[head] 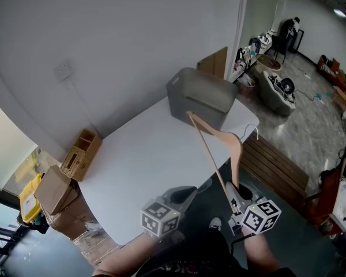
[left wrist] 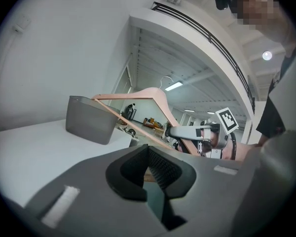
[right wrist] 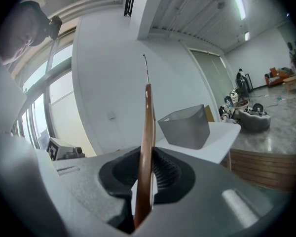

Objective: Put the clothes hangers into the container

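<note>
A grey plastic container (head: 199, 97) stands at the far end of the white table (head: 138, 154). My right gripper (head: 233, 190) is shut on one end of a wooden clothes hanger (head: 210, 149), which reaches over the table's right edge toward the container, its metal hook (head: 252, 133) pointing right. In the right gripper view the hanger (right wrist: 148, 127) stands on edge between the jaws of the right gripper (right wrist: 147, 157), the container (right wrist: 185, 127) beyond it. My left gripper (head: 187, 190) hovers at the table's near edge, shut and empty. The left gripper view shows the left gripper (left wrist: 148, 154), the hanger (left wrist: 153, 95) and the container (left wrist: 91, 120).
Cardboard boxes (head: 55, 192) and a wooden box (head: 81, 152) sit on the floor left of the table. A slatted wooden bench (head: 274, 163) lies right of it. A cardboard sheet (head: 216, 62) leans behind the container. Clutter and a person (head: 288, 30) are far back.
</note>
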Demonstrator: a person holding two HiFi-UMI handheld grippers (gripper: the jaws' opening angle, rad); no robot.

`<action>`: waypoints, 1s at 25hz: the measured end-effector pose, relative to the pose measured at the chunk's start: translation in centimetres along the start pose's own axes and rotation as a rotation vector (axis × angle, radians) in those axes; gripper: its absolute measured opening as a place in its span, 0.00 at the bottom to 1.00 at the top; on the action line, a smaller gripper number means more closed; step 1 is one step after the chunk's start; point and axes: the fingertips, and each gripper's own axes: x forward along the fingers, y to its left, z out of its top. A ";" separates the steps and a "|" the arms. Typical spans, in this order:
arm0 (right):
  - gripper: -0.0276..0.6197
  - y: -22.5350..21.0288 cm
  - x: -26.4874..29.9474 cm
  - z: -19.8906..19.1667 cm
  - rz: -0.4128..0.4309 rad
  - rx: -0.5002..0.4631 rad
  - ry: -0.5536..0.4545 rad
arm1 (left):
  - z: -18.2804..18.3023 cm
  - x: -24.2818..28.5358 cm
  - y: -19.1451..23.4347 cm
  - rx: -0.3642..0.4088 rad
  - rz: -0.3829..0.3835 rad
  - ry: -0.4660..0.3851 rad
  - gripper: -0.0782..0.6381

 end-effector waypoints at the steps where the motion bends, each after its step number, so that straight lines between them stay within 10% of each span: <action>1: 0.12 -0.1 0.3 0.2 0.005 -0.001 0.000 | 0.1 0.0 0.2 0.000 0.004 0.000 0.11; 25: 0.12 -11.1 9.1 10.5 0.107 -0.136 0.054 | 6.1 11.5 5.5 -0.029 0.118 -0.035 0.11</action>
